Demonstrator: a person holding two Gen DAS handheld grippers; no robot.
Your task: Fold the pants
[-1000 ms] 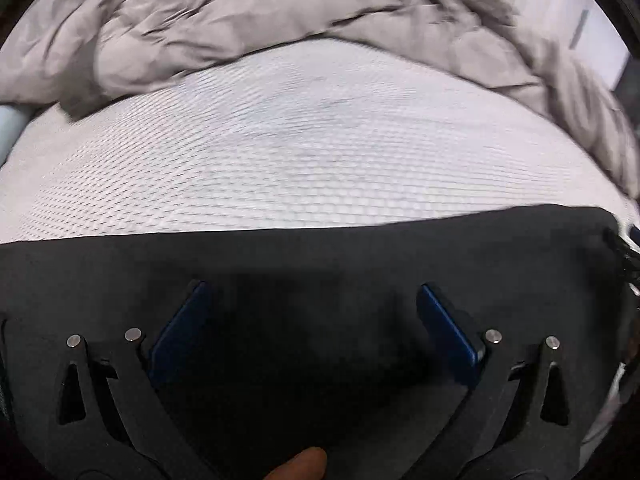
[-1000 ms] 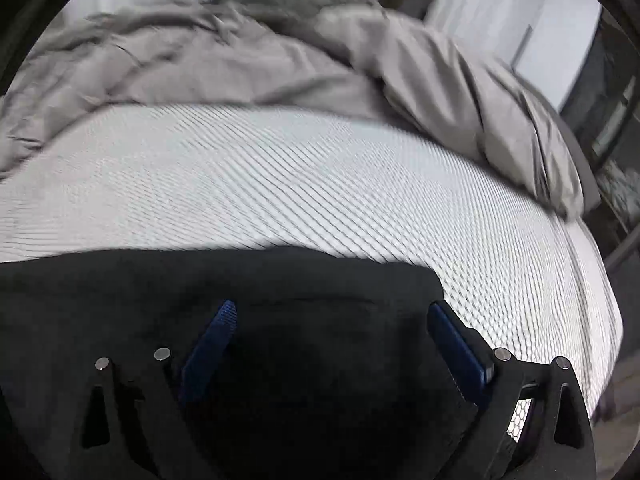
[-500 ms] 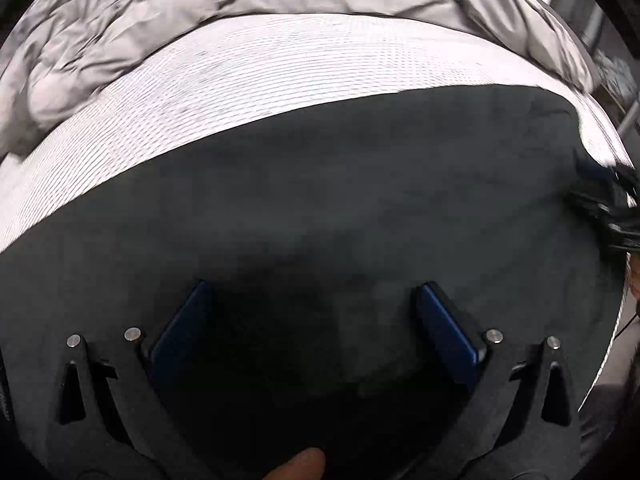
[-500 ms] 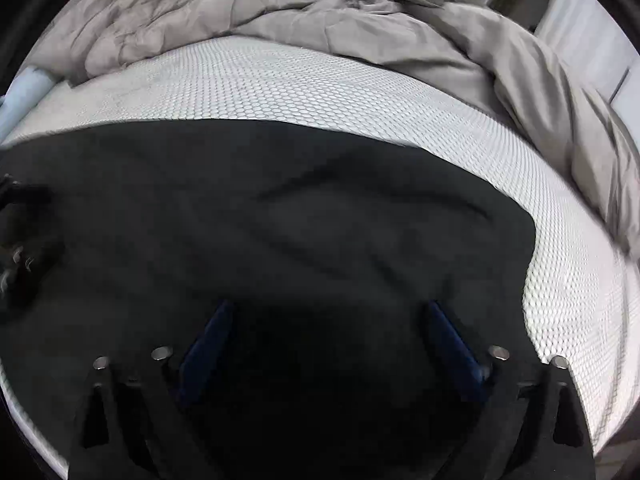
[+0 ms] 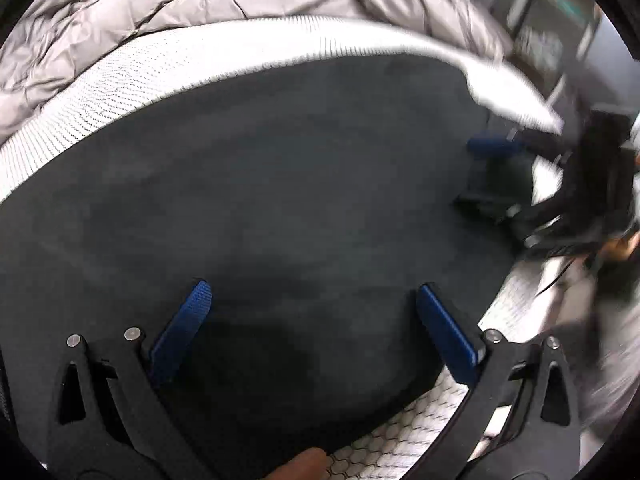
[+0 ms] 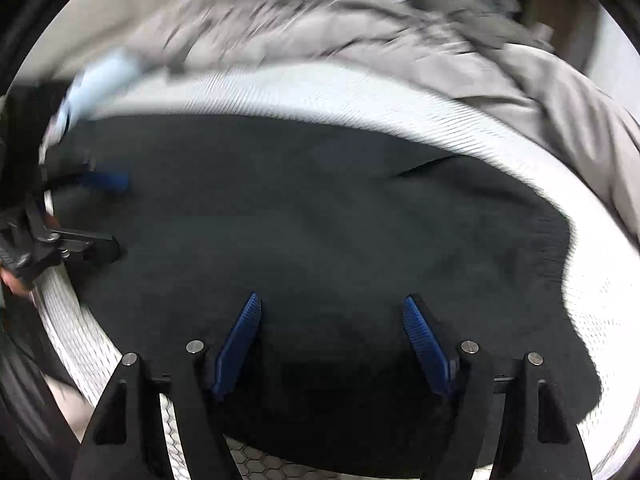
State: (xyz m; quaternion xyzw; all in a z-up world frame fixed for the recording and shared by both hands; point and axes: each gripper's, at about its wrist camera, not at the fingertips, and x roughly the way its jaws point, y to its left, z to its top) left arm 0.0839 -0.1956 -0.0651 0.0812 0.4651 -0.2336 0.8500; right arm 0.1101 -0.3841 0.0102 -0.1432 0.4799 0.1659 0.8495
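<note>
Pants (image 5: pixel 280 184) lie spread flat on the bed (image 5: pixel 120 80), a wide dark sheet of cloth that fills the middle of both wrist views, with the white, honeycomb-textured mattress cover showing as a band beyond the far edge and again in a small patch at the near edge. A crumpled grey duvet (image 5: pixel 180 4) is heaped along the far side of the bed, well apart from the pants. The left gripper (image 5: pixel 314 300) points down at the cloth near its near edge, its two blue pads spread wide with dark fabric showing between and beneath them; nothing is pinched, and whether the fingertips touch the cloth cannot be told. A fingertip (image 5: pixel 298 466) of the person's hand shows at the bottom edge of that view. The right gripper (image 6: pixel 332 312) also points down over the pants, close to the near edge; its jaws are closing but the pads stand apart, with cloth below them and nothing gripped between them. In the left wrist view the right gripper (image 5: pixel 486 172) appears blurred at the right, over the end of the pants beside the edge of the bed. In the right wrist view the left gripper (image 6: pixel 108 212) appears at the far left, over the opposite end of the cloth. A shallow crease (image 6: pixel 424 166) runs across the pants toward the far right, where their edge curves unevenly against the white cover.
</note>
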